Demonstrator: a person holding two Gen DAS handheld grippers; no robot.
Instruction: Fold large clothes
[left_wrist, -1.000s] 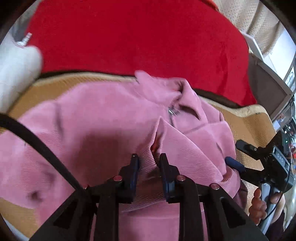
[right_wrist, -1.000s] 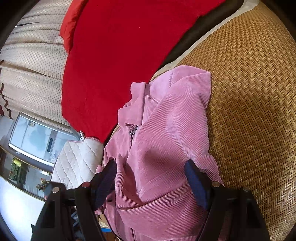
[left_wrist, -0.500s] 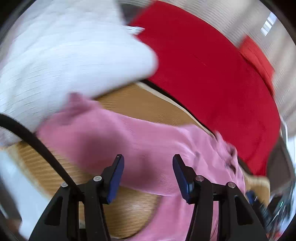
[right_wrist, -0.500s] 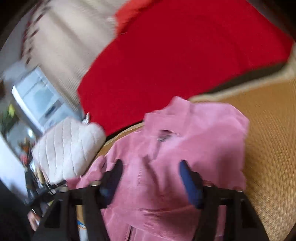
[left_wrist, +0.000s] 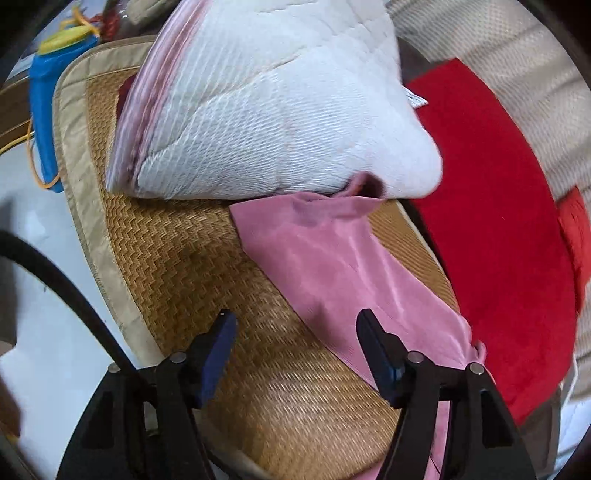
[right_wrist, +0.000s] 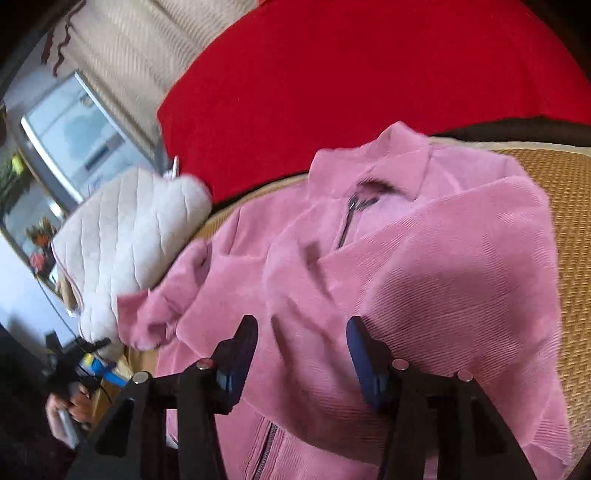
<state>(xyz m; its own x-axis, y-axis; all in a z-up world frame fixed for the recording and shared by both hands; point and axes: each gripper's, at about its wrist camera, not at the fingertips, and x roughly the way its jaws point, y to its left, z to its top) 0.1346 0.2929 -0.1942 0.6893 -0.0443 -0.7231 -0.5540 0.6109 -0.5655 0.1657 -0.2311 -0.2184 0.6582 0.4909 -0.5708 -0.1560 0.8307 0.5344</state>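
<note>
On the woven mat: your pink jacket (right_wrist: 388, 266) lies spread, collar toward the red cushion (right_wrist: 369, 81).
Sleeve: one pink sleeve (left_wrist: 332, 258) stretches across the woven mat (left_wrist: 177, 258), its cuff touching the white quilted pillow (left_wrist: 273, 103).
Left claw (left_wrist: 295, 347): spread wide, holding nothing, above the mat just beside the sleeve.
Right claw (right_wrist: 301, 350): your fingers stand apart over the jacket front, gripping no fabric.
Zipper (right_wrist: 349, 218): closed below the collar.

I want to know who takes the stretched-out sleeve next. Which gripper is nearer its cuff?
Left. The left gripper hangs open above the mat beside the sleeve, facing the cuff. The right gripper hangs open over the jacket's body.
</note>
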